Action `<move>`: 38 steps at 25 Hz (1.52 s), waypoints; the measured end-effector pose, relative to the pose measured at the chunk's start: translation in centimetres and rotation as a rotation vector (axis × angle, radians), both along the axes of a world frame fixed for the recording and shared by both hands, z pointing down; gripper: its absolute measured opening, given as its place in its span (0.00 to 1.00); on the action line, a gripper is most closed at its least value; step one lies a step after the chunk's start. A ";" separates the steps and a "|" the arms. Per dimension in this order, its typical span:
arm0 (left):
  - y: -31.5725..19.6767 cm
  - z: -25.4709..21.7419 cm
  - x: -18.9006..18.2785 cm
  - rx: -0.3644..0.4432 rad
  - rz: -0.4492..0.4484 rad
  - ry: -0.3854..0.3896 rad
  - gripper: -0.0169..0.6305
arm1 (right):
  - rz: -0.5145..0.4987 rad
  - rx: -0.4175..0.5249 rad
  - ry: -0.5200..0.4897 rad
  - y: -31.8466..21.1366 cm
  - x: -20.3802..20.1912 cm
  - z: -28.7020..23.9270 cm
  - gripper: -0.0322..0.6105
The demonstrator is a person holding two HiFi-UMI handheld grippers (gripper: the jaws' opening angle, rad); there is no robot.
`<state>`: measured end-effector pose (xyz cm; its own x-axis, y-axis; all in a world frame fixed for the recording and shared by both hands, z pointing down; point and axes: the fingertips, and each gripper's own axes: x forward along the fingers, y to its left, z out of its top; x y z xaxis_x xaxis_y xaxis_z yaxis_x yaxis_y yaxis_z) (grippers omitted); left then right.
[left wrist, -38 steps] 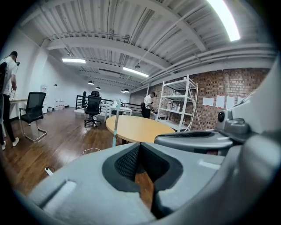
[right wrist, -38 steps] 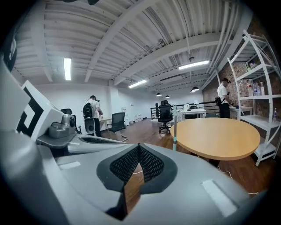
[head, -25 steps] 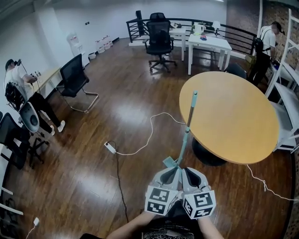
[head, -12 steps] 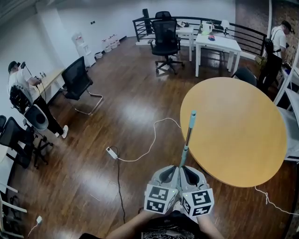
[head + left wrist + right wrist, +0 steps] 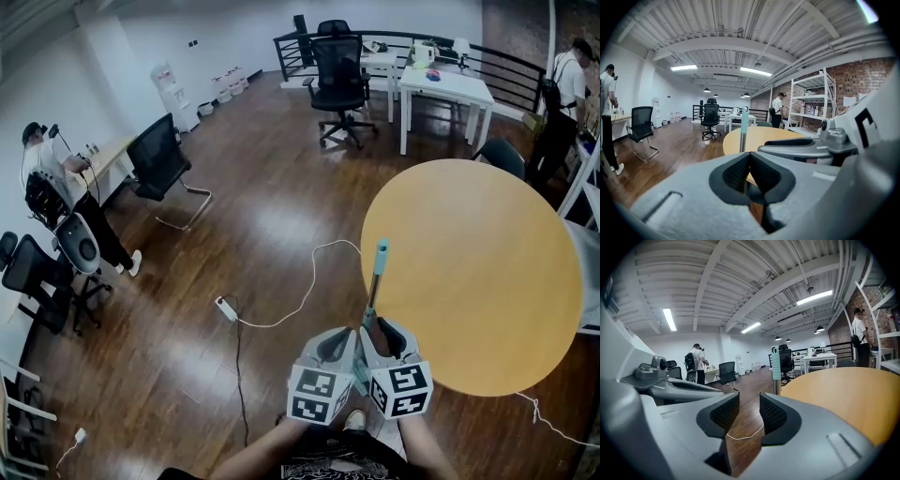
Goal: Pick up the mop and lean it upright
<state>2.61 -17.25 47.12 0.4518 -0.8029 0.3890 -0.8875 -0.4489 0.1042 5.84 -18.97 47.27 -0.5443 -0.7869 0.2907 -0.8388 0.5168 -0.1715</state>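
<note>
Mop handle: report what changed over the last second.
The mop handle swung more upright by the round table. The right gripper has just been opening its jaws and let go; nothing is between them. The left gripper stays shut on the handle.

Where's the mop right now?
In the head view's centre, the mop handle stands upright beside the round wooden table's left edge, gripped low down by the left gripper.

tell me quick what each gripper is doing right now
Left gripper: closed on the mop handle.
Right gripper: open and empty, its jaws have just been opening.
</note>
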 end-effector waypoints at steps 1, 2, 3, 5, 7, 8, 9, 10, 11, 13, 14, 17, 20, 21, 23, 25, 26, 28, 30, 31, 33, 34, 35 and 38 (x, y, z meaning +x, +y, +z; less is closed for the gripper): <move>-0.3 0.0 0.0 0.003 -0.002 -0.002 0.03 | 0.001 -0.006 0.001 -0.6 0.1 0.3 0.26; -0.6 0.0 -0.1 0.005 -0.004 -0.003 0.03 | 0.004 -0.013 0.001 -1.2 0.1 0.5 0.27; -0.8 0.0 -0.2 0.005 -0.006 -0.002 0.03 | 0.009 -0.019 0.000 -1.8 0.2 0.7 0.28; -1.5 0.0 -0.6 0.005 -0.006 0.000 0.03 | 0.019 -0.028 0.000 -3.1 0.0 1.1 0.31; -2.5 0.1 -1.1 0.006 -0.003 0.000 0.03 | 0.030 -0.036 0.006 -4.5 -0.2 1.5 0.32; -3.0 0.2 -1.3 0.005 -0.001 0.003 0.03 | 0.037 -0.040 0.011 -5.2 -0.3 1.8 0.33; -3.6 0.4 -1.5 0.005 0.003 0.007 0.03 | 0.045 -0.043 0.016 -5.9 -0.4 2.2 0.34; -4.2 0.6 -1.7 0.005 0.008 0.011 0.03 | 0.054 -0.045 0.020 -6.5 -0.5 2.5 0.34; -4.8 0.7 -1.9 0.007 0.014 0.013 0.03 | 0.066 -0.048 0.024 -7.1 -0.6 2.8 0.35; -6.0 0.7 -2.2 0.009 0.030 0.015 0.03 | 0.091 -0.054 0.029 -8.2 -0.6 3.2 0.37; -6.5 0.7 -2.1 0.010 0.038 0.018 0.03 | 0.103 -0.059 0.031 -8.7 -0.5 3.3 0.37; -7.9 0.5 -2.2 0.012 0.062 0.024 0.03 | 0.136 -0.077 0.028 -10.2 -0.2 3.8 0.38; -8.9 0.5 -2.7 0.011 0.072 0.024 0.03 | 0.154 -0.096 0.034 -11.5 -0.2 4.5 0.39; -9.2 0.5 -2.8 0.008 0.073 0.024 0.03 | 0.158 -0.102 0.038 -11.9 -0.1 4.7 0.39; -9.6 0.6 -3.0 0.002 0.071 0.021 0.03 | 0.168 -0.112 0.043 -12.6 0.1 5.1 0.39; -10.0 0.6 -3.4 -0.003 0.069 0.019 0.03 | 0.186 -0.110 0.046 -13.2 0.3 5.2 0.39; -10.1 0.7 -3.6 -0.006 0.068 0.019 0.03 | 0.195 -0.106 0.052 -13.5 0.5 5.2 0.37; -10.2 0.9 -3.8 -0.010 0.064 0.022 0.03 | 0.204 -0.092 0.075 -13.8 0.7 5.3 0.26; -10.3 1.0 -4.1 -0.012 0.059 0.027 0.03 | 0.205 -0.077 0.098 -13.9 0.7 5.4 0.20; -10.3 1.0 -4.3 -0.012 0.057 0.027 0.03 | 0.205 -0.072 0.103 -13.9 0.7 5.4 0.20; -10.4 1.0 -4.9 -0.013 0.053 0.027 0.03 | 0.203 -0.068 0.106 -13.8 0.4 5.3 0.20; -10.4 1.0 -5.2 -0.014 0.050 0.028 0.03 | 0.202 -0.066 0.107 -13.7 0.2 5.2 0.20; -10.4 1.0 -5.3 -0.014 0.046 0.028 0.03 | 0.200 -0.065 0.107 -13.6 0.2 5.2 0.20; -10.4 1.0 -5.3 -0.014 0.037 0.030 0.03 | 0.186 -0.068 0.103 -12.9 0.1 5.2 0.20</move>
